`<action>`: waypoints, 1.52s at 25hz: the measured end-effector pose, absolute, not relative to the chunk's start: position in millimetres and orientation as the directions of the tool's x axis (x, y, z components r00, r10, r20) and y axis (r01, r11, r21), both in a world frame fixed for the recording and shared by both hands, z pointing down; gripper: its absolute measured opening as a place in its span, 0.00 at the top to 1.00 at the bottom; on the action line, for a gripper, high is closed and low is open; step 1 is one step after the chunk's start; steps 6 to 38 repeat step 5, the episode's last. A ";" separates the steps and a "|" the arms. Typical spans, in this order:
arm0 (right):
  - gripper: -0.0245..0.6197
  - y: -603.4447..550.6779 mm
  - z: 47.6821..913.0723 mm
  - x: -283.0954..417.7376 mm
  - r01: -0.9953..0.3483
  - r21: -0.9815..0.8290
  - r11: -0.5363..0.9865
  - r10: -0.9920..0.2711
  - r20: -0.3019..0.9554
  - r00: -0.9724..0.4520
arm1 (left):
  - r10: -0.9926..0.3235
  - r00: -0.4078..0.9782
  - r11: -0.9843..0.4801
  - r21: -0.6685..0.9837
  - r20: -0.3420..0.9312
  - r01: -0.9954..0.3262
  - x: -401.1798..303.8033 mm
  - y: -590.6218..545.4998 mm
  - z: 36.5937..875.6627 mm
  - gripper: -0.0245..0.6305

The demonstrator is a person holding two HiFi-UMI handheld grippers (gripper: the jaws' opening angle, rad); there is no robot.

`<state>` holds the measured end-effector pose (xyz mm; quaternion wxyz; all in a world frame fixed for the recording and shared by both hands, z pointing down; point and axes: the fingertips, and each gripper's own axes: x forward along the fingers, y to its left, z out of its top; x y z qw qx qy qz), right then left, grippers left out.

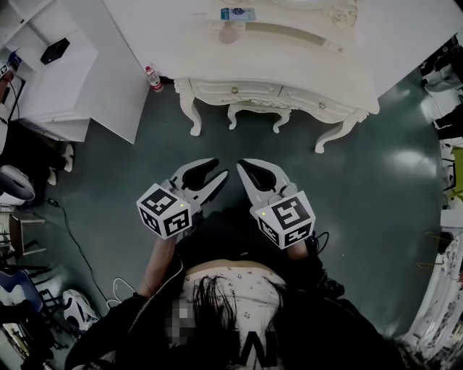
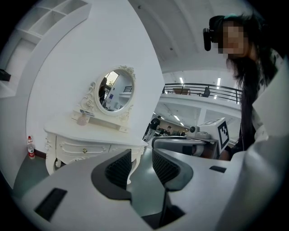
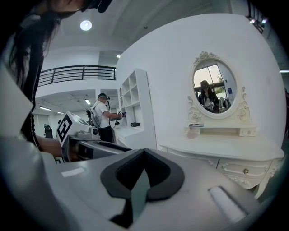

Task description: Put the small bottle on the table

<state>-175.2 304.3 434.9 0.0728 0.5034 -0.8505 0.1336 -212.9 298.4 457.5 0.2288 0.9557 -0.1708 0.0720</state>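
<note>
A small pinkish bottle point(image 1: 228, 32) stands on the raised back shelf of the white dressing table point(image 1: 289, 65), below the oval mirror; it also shows in the left gripper view point(image 2: 82, 119) and the right gripper view point(image 3: 193, 131). Another small bottle with a red cap point(image 1: 153, 78) stands on the floor against the wall, left of the table point(image 2: 30, 148). Both grippers hover side by side over the green floor, well short of the table. My left gripper point(image 1: 221, 168) point(image 2: 142, 164) shows a narrow gap with nothing in it. My right gripper point(image 1: 242, 166) point(image 3: 144, 155) is shut and empty.
A white shelf unit point(image 1: 51, 79) stands left of the table. Cables point(image 1: 72, 231) and chairs lie at the left edge. A flat blue-labelled item point(image 1: 237, 14) lies on the table's shelf. Another person point(image 3: 104, 117) stands by far shelves.
</note>
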 end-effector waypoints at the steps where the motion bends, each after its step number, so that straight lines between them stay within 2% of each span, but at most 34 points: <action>1: 0.95 303.9 434.7 -174.3 -0.877 -0.153 0.456 -0.838 0.260 -0.481 | -0.292 0.932 -0.837 0.413 0.216 -0.358 -212.3 297.7 457.3 0.74; 38: 0.95 300.4 435.7 -169.7 -0.879 -0.149 0.452 -0.838 0.266 -0.476 | -0.288 0.933 -0.838 0.414 0.216 -0.354 -208.0 292.7 457.4 0.74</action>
